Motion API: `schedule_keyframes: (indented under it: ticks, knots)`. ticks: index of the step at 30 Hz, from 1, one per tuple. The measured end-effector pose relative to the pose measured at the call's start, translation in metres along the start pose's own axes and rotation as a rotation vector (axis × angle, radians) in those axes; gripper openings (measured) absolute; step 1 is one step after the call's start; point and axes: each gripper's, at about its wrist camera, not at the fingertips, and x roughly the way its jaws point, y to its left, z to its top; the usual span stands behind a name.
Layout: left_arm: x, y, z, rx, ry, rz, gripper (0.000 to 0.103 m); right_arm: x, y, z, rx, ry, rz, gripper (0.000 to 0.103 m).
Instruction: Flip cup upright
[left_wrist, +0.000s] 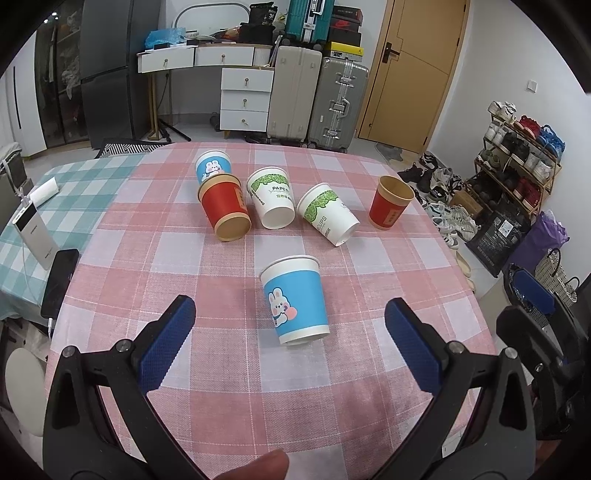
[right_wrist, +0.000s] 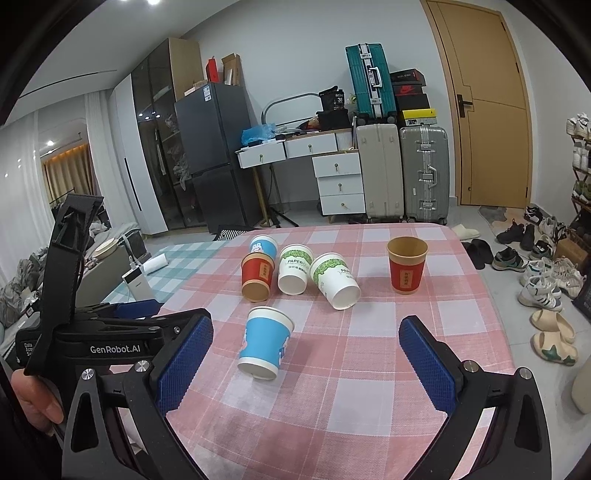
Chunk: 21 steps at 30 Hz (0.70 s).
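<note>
Left wrist view: big round desk (left_wrist: 229, 387) under a pink-check cloth, six paper cups on it, both tongs held above the near edge. Left tongs (left_wrist: 290, 345) were spread wide, nothing between the pads, and lined up on the nearest blue bunny cup (left_wrist: 295, 302); right tongs (right_wrist: 306, 363) also spread and empty, that cup a bit left of their centre. The blue bunny cup sat near the front-centre of the desk, well apart from the others; it looked inverted or tipped toward the camera, wide rim away and narrow base at the near end, hard to tell which from the fisheye. Behind it, a cluster: a red cup (left_wrist: 225, 208) on its side touching a second blue cup (left_wrist: 213, 166), then two white green-leaf cups (left_wrist: 273, 203) and (left_wrist: 327, 214) lying down with their mouths facing forward. One red cup (left_wrist: 391, 203) already stood upright at far right. Judgement: step in hand was the approach to the near blue cup, one cup done, most left. To do it well, close on the mid-wall gently since paper crushes, lift clear of the cloth before rotating, set the base down flat, and release only once it stands.
</note>
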Motion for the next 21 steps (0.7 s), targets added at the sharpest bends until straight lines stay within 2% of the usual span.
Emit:
schedule_keyframes:
  ticks: [21]
  knots:
    - [0.0024, 0.0034, -0.0035, -0.007, 0.004, -0.001, 0.102, -0.0003, 0.0030, -0.0001, -0.002, -0.003, 0.006, 0.103]
